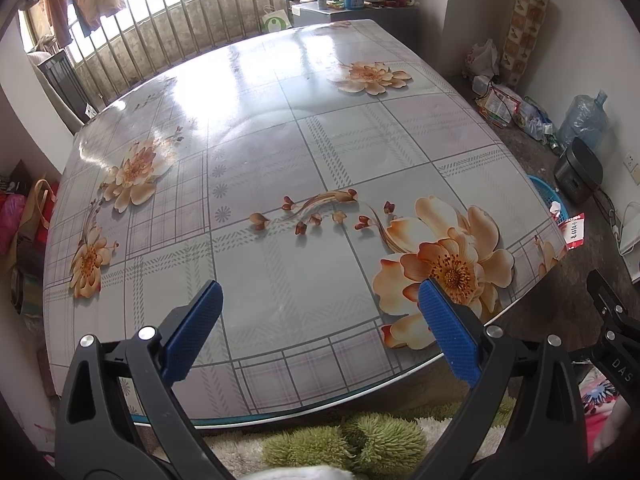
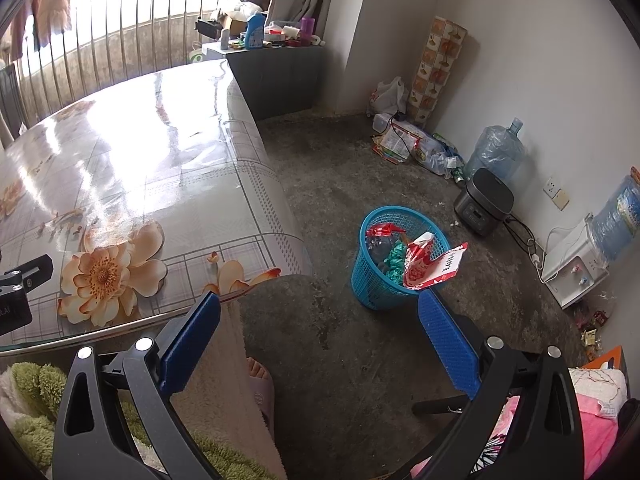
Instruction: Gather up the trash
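Blue basket [image 2: 394, 258] brims beside the bare tabletop [image 1: 280, 152], so with each hand-held gripper, left [image 1: 318, 330] and right [image 2: 320, 344], spread empty, I'd tuck that overhanging red-and-white wrapper [image 2: 434, 266] fully inside.

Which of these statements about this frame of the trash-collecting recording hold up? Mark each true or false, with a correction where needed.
1. The blue basket stands on the floor beside the table. True.
2. The basket is empty. False: it holds wrappers, and a red and white package hangs over its rim.
3. The right gripper is shut on a wrapper. False: its jaws stand wide apart with nothing between them.
4. The left gripper is open above the near edge of the flowered table. True.
5. Loose trash lies on the tabletop in the left wrist view. False: no loose items show on the cloth there.
6. A black cooker sits on the floor by the wall. True.
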